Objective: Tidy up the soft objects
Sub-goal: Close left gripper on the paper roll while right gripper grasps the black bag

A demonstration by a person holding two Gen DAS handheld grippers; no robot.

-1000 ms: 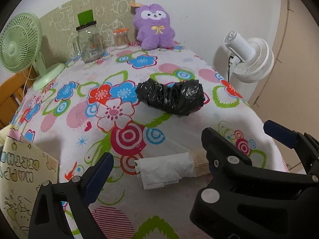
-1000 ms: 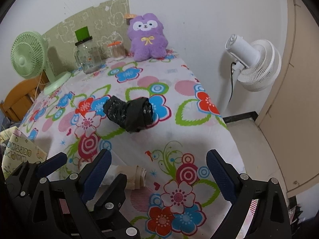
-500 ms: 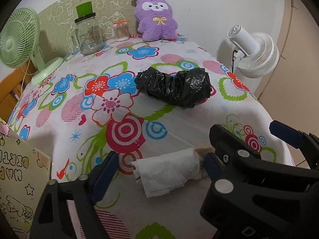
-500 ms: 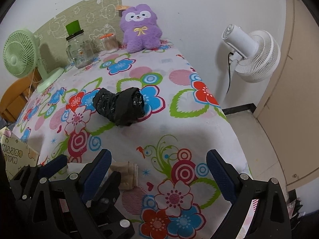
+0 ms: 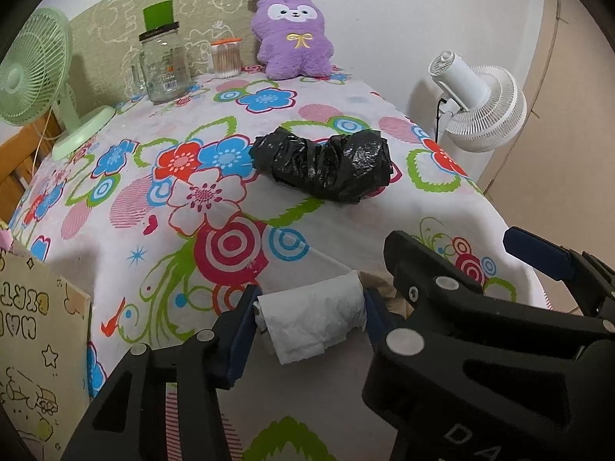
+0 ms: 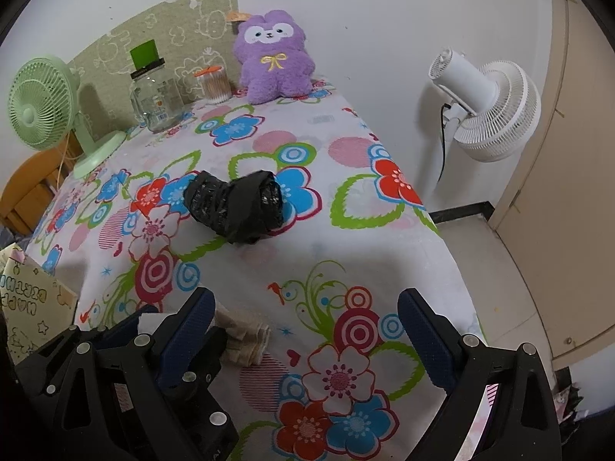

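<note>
A white paper roll [image 5: 311, 319] lies near the front edge of the flowered tablecloth [image 5: 238, 207]. My left gripper [image 5: 310, 317] is closing on it, and its blue pads touch both ends. A beige roll [image 6: 246, 340] lies right beside it, just inside the left finger of my right gripper [image 6: 307, 334], whose jaws stand wide open and touch nothing. In the left wrist view my right gripper [image 5: 453, 238] sits to the right of the white roll. A crumpled black plastic bag [image 5: 326, 169] rests mid-table, also seen as the black bag [image 6: 234, 203]. A purple plush toy [image 5: 294, 38] leans on the back wall.
A green desk fan [image 5: 34, 77], a glass jar [image 5: 163, 65] and a cotton-swab tub [image 5: 226, 57] stand at the back. A white fan [image 6: 496, 111] stands off the table's right edge. A printed paper bag [image 5: 34, 345] is at the left.
The left gripper's jaws have narrowed from wide open until the pads meet the ends of the white roll. The right gripper has stayed open and in place.
</note>
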